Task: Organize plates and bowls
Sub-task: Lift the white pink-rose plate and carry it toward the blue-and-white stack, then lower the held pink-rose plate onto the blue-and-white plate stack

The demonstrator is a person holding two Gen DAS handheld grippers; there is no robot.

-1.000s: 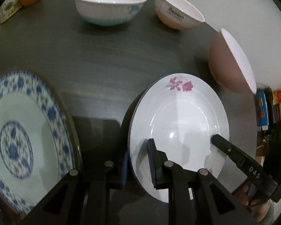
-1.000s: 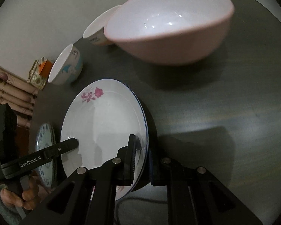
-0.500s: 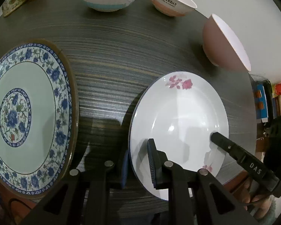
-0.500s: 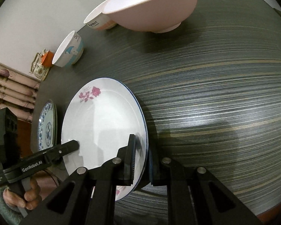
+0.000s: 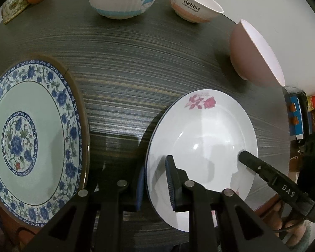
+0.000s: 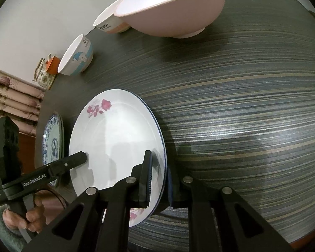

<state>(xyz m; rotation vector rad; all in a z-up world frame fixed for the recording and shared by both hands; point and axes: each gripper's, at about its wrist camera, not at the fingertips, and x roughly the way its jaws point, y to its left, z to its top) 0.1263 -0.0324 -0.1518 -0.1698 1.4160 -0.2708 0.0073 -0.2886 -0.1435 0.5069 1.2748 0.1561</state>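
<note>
Grippers pinching rose plate [image 5: 201, 142] over dark striped table [image 5: 136, 79].
Left gripper [image 5: 155, 180] and right gripper [image 6: 159, 178] are each clamping opposite rims; bowls are sitting along the far edge by a pale wall.

The rose plate [image 5: 201, 147] (clamped by both claws) now rides higher above the counter [image 5: 136, 67], bowls shrinking toward twelve o'clock.

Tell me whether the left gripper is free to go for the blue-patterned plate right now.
Probably not yet. The left gripper is shut on the rim of the rose plate, as is the right gripper. The blue-patterned plate lies beside it, with bare table between.
</note>
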